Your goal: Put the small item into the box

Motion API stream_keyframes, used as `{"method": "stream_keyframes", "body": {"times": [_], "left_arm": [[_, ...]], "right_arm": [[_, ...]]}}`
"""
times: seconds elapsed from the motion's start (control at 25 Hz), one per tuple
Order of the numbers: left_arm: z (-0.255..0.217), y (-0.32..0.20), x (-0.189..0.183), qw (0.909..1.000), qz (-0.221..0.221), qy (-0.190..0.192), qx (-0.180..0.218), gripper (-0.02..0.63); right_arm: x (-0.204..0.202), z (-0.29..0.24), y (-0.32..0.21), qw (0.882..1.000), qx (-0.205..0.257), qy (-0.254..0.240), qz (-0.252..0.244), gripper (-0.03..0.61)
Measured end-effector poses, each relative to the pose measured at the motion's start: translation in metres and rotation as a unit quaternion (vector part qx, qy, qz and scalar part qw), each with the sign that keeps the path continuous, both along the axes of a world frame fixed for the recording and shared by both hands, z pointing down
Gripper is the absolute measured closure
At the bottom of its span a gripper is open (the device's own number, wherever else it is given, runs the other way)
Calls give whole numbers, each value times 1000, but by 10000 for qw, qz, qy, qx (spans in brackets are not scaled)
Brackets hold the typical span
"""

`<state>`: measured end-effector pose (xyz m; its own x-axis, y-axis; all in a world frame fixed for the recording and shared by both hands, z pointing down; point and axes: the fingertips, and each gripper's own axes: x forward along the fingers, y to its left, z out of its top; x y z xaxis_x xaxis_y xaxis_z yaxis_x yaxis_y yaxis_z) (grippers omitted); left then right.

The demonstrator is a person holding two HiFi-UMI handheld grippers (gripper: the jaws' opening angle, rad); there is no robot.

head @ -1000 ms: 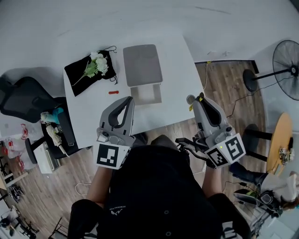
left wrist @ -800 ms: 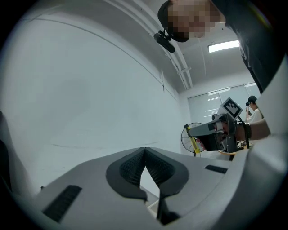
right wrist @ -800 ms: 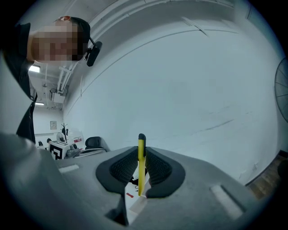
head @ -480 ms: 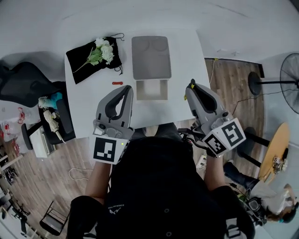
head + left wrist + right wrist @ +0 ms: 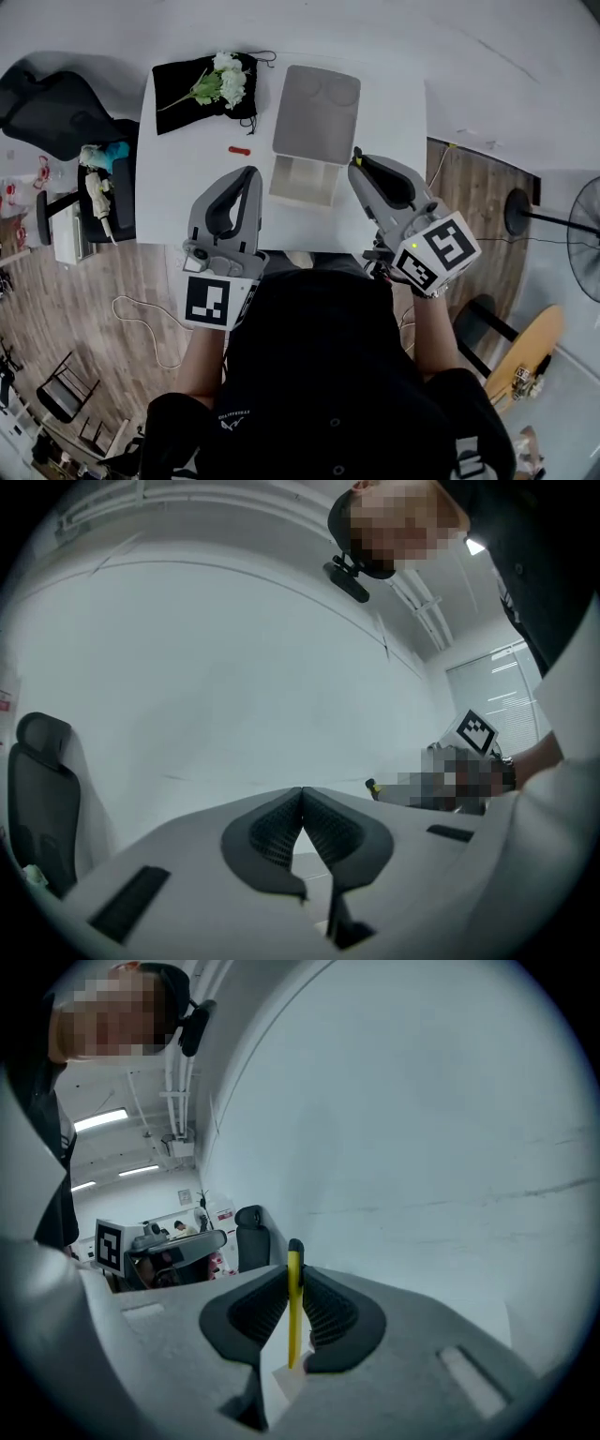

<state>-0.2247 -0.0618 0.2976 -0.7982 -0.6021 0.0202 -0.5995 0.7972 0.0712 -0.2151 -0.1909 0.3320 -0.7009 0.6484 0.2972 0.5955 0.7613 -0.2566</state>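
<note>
Head camera: looking steeply down over table (image 5: 178, 197), left gripper (image 5: 251, 172), right gripper (image 5: 356, 161). Gripper cameras: riding close behind own jaws, facing white wall (image 5: 234, 667).

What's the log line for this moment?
left tongs: shut, empty | right tongs: shut on yellow stick, beside box | box: open | red item: on table

Box (image 5: 305, 180): grey, open, lid laid back flat behind a shallow pale tray, resting on the white table (image 5: 178, 192). Yellow stick (image 5: 293, 1316): thin, black-tipped, upright, clamped between the jaws of the right gripper (image 5: 292, 1274), just beside the box's right edge.
</note>
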Motion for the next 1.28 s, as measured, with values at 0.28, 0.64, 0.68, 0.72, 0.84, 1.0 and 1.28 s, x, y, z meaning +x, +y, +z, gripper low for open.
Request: {"method": "stream_keyframes", "body": {"times": [0.28,0.64,0.68,0.72,0.84,1.0,1.28], "left_arm": [[8,-1,15,9986,-523,100,29,609],[40,2,14,9962,-522,689,132,609],[45,2,14,9958,-505,753,131,609],[50,2,15,9954,-491,813,113,609],[63,5,13,9942,-481,962,83,609],[74,7,8,9939,-416,1016,35,609],[79,8,-5,9943,-325,1014,44,609]], "right_arm": [[-10,36,15,9973,111,334,-642,525],[-17,108,34,9902,520,993,-833,525],[-16,115,37,9893,519,1068,-847,525],[-15,122,40,9884,517,1143,-861,525],[-16,143,48,9851,572,1345,-907,525],[-14,175,53,9791,835,1576,-978,525],[-7,222,60,9662,1239,1967,-1110,525]]}}
